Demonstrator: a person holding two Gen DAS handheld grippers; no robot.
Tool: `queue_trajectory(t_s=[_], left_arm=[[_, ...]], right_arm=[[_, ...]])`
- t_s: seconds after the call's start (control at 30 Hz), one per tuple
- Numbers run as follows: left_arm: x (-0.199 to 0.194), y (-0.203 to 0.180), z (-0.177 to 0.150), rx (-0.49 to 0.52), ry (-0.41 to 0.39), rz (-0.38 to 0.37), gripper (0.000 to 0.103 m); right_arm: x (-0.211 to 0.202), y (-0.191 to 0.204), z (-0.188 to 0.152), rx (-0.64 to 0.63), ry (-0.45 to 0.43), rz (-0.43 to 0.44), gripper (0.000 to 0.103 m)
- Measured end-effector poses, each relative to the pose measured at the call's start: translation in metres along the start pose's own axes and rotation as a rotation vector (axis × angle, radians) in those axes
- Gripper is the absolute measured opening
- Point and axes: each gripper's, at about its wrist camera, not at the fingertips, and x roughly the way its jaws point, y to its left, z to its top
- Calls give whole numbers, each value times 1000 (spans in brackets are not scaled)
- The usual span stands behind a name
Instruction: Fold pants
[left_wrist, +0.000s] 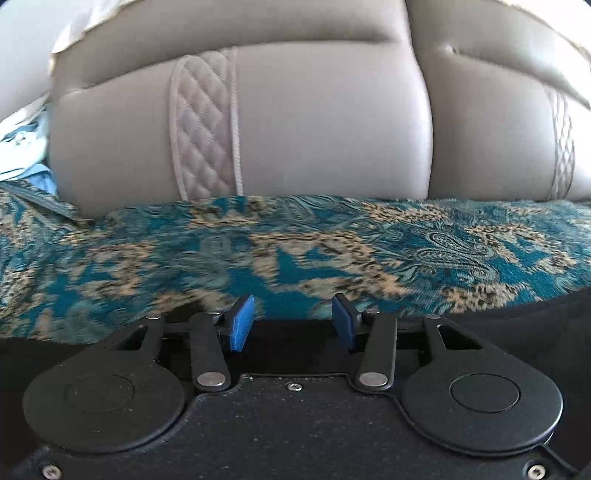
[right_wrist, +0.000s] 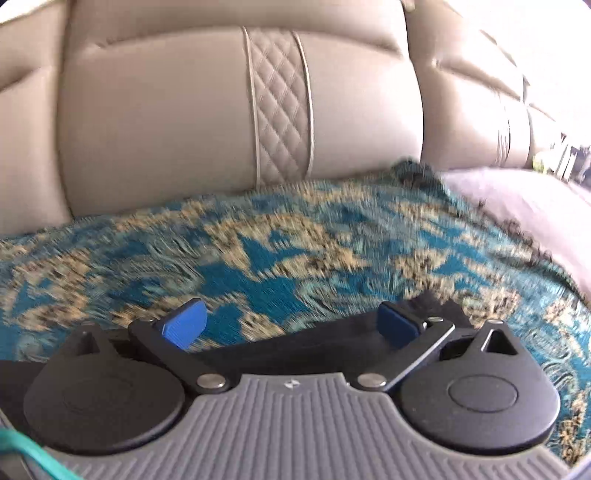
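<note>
Pants (left_wrist: 517, 325) (black, no readable label) beneath both parted claws

Smooth, slightly glossy leather-like sofa back (left_wrist: 314, 122); woven, textured teal-and-tan cloth cover (left_wrist: 295, 251); matt black fabric (right_wrist: 295, 350)
</note>
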Motion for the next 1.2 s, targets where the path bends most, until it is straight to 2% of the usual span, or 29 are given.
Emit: queue_trajectory(t_s=[0.07, 0.17, 0.27, 0.4, 0.47, 0.53, 0.63, 0.67, 0.77, 0.87, 1.0, 1.03, 1.07, 1.13, 1.2], left_arm=[[-20, 22, -12, 25, -17, 23, 50], [-47, 63, -36, 33, -27, 87, 51], [-68, 111, -61, -8, -15, 207, 51], [-93, 185, -93, -152, 26, 396, 48], [-104, 220, -111, -251, 86, 470, 47], [-119, 243, -126, -313, 94, 474, 46], [-138, 252, -132, -308, 100, 498, 45], [-144, 256, -133, -324, 96, 491, 42], [-160, 275, -135, -455, 50, 424, 42], [-159, 296, -133, -552, 32, 416, 42], [-128, 322, -129, -639, 103, 352, 43], [-125, 325, -129, -667, 94, 355, 38], [-126, 326, -127, -681, 79, 379, 15], [-140, 321, -121, -672, 26, 418, 13], [-158, 310, -118, -622, -28, 444, 13]], right_arm=[[-17, 7, 1, 28, -45, 27, 103], [-39, 22, -3, 87, -62, 138, 103], [-56, 50, -13, 107, -52, 243, 103], [-78, 105, -33, -2, -47, 343, 103], [-91, 132, -44, -70, -52, 387, 103], [-102, 157, -53, -117, -42, 422, 103], [-117, 188, -65, -148, -15, 475, 103], [-121, 197, -68, -151, -5, 492, 103], [-136, 218, -84, -159, 21, 545, 103], [-153, 236, -104, -195, 10, 572, 103], [-168, 256, -127, -264, -13, 582, 103], [-171, 260, -130, -279, -19, 580, 103], [-171, 263, -133, -298, -30, 573, 103], [-175, 267, -137, -336, -50, 554, 103], [-176, 265, -138, -343, -59, 542, 103]])
